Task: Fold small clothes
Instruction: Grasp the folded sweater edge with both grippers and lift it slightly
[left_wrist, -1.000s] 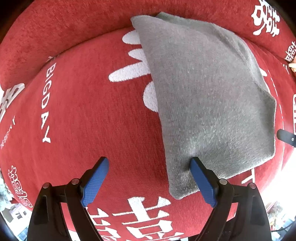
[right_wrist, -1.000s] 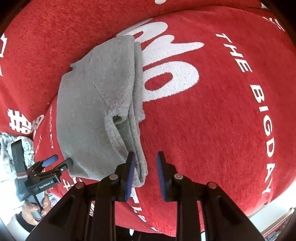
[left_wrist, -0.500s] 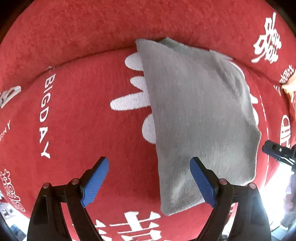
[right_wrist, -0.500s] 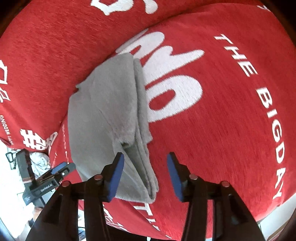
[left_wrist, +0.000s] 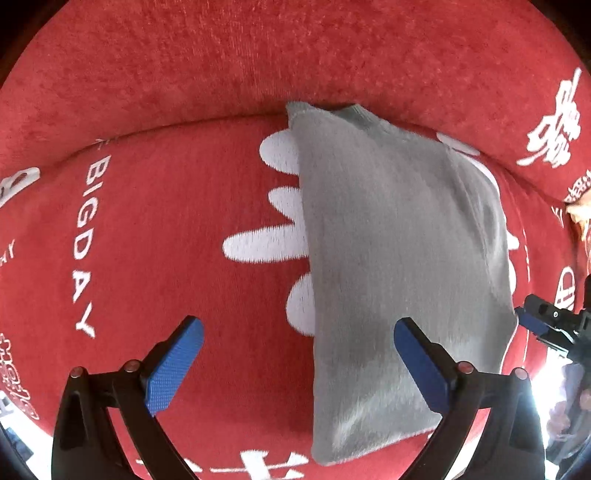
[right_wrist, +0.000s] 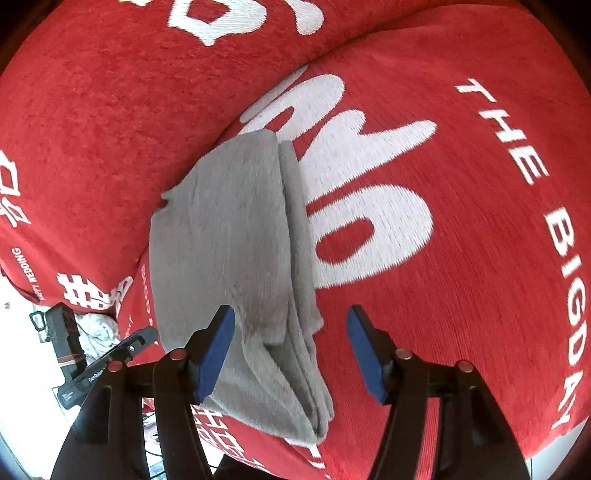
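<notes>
Sweater (left_wrist: 399, 266), grey and folded up, is lying flat on the red couch cushion (left_wrist: 184, 258), with the left gripper (left_wrist: 295, 365) at its 7 o'clock corner and the right gripper (right_wrist: 291, 354) at its 5 o'clock one, both having just opened wide and gripping nothing.

Item count:

- Folded grey fleece garment (left_wrist: 399, 266): one, lying on the cushion.
- Red woven seat cushion with white lettering (left_wrist: 166, 240): one; a second red padded surface (left_wrist: 258, 55) of the same fabric rises behind it.
- Black two-finger grippers with blue pads: two, the left gripper (left_wrist: 298, 363) and the right gripper (right_wrist: 291, 349).
- Blue pads: two per gripper, four in total.
- Crumpled white cloth (right_wrist: 96, 326) beyond the cushion edge: one.
</notes>
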